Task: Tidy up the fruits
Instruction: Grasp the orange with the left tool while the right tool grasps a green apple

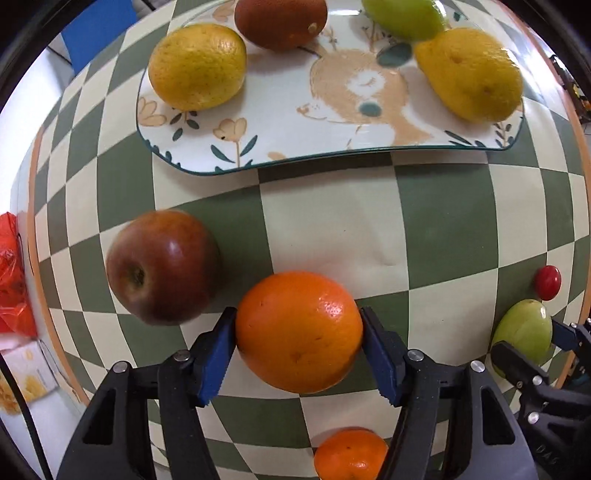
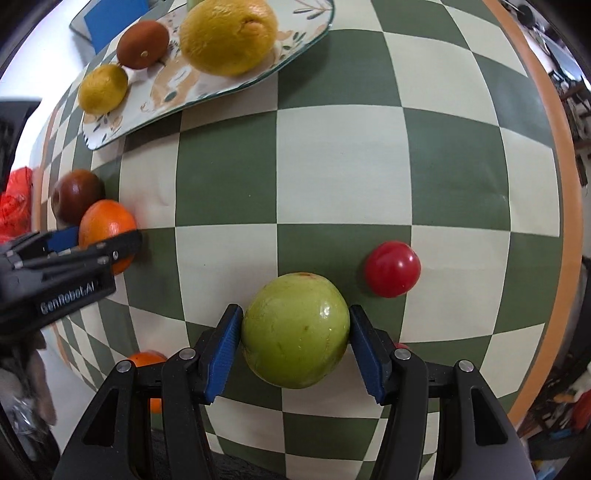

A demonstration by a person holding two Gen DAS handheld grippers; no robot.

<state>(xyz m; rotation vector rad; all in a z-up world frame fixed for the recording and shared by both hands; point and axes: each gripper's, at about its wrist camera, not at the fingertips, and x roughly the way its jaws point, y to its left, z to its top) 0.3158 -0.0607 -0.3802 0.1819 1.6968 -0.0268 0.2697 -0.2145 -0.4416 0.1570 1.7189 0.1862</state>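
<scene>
On plate (image 1: pixel 258 155) at tablecloth's far edge: four fruits placed. Left gripper (image 1: pixel 299 347) clamped on orange (image 1: pixel 299 330), right gripper (image 2: pixel 295 341) clamped on green apple (image 2: pixel 295 330); red apple (image 1: pixel 162 266), plum (image 2: pixel 391 268), mandarin (image 1: pixel 349 454) left.

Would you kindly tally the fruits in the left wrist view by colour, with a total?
Yellow fruit: 2
Green fruit: 2
Orange fruit: 2
Red fruit: 2
Brown fruit: 1
Total: 9
</scene>
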